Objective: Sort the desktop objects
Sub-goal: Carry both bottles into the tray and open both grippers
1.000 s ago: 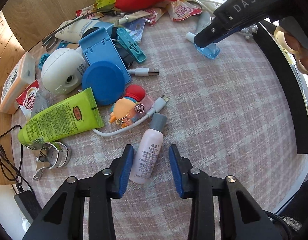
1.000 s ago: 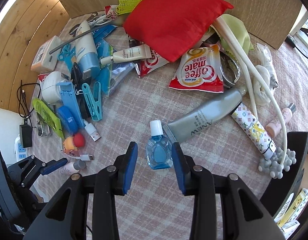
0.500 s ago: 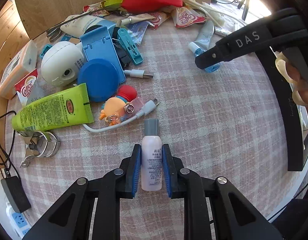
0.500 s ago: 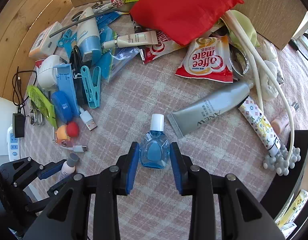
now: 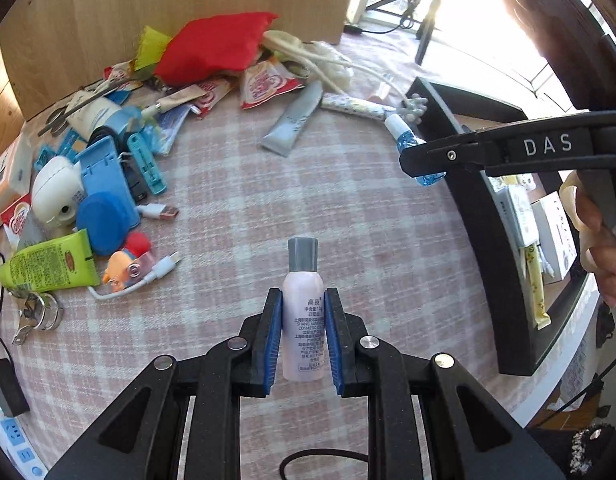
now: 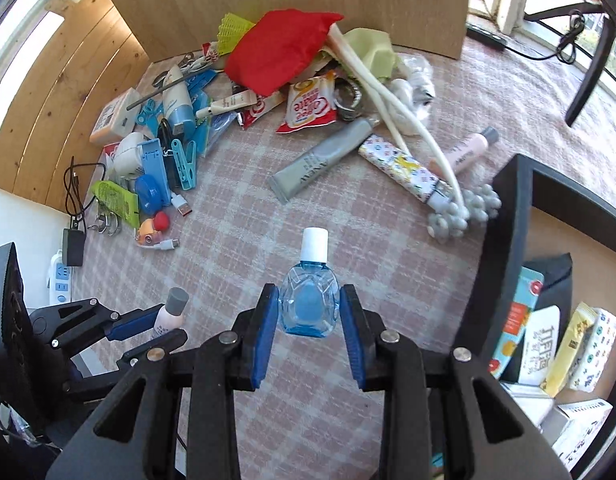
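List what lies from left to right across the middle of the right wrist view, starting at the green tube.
green tube → blue round case → USB plug → grey tube → patterned tube → grey bead cluster → black tray

We see a pink-and-white checked tablecloth (image 5: 348, 184) under everything. Our left gripper (image 5: 303, 334), black with blue pads, carries a pale pink bottle (image 5: 303, 320) with a grey cap. Our right gripper (image 6: 308, 330), in the same black and blue, carries a clear blue bottle (image 6: 308, 306) with a white cap. Among the clutter lie a red pouch (image 6: 279, 50), a lime-green tube (image 5: 47, 268), a silver-grey tube (image 6: 320, 162) and a black tray (image 6: 504, 216).
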